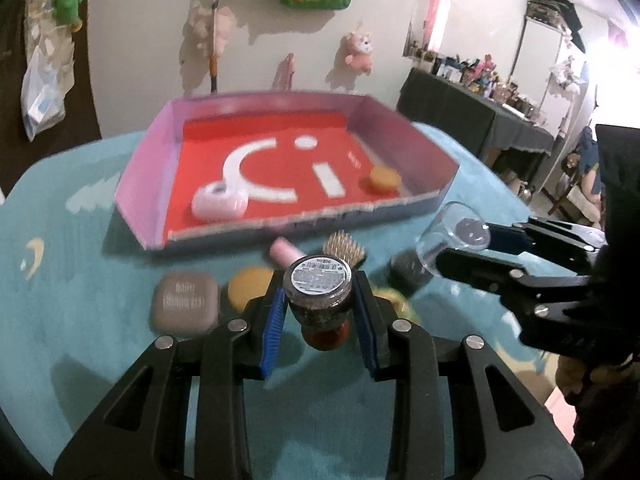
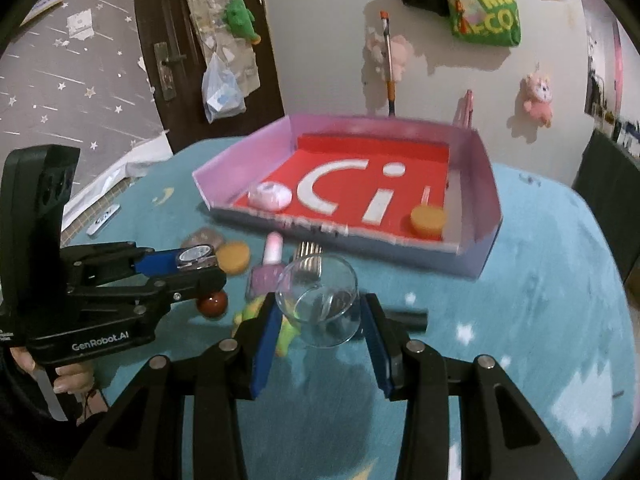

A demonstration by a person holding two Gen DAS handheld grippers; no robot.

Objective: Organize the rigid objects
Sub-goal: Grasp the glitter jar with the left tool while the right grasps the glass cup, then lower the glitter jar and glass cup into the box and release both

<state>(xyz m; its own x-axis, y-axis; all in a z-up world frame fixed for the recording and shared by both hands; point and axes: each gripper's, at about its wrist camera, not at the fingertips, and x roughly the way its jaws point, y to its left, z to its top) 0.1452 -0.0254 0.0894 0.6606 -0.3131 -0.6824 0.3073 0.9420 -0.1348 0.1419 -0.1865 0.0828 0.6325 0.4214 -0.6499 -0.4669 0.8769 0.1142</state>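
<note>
My left gripper [image 1: 319, 286] is shut on a small jar with a red lid [image 1: 320, 300], held above the teal table; it also shows in the right wrist view [image 2: 195, 257]. My right gripper [image 2: 320, 312] is shut on a clear glass cup [image 2: 320, 300], also seen in the left wrist view [image 1: 452, 236]. The pink-walled red tray [image 1: 144, 168] lies ahead, holding a white round case [image 1: 219, 202] and an orange disc [image 1: 385, 178]. On the table lie a grey square case [image 1: 184, 304], an orange disc [image 1: 250, 286], a pink bottle [image 2: 269, 268] and a metal brush [image 1: 345, 246].
A dark cylinder [image 2: 404, 318] and a yellow-green toy [image 2: 286, 334] lie under my right gripper. A white flat item [image 2: 103, 219] lies at the table's left edge. A door [image 2: 192, 52] and a wall with hung plush toys stand behind the tray.
</note>
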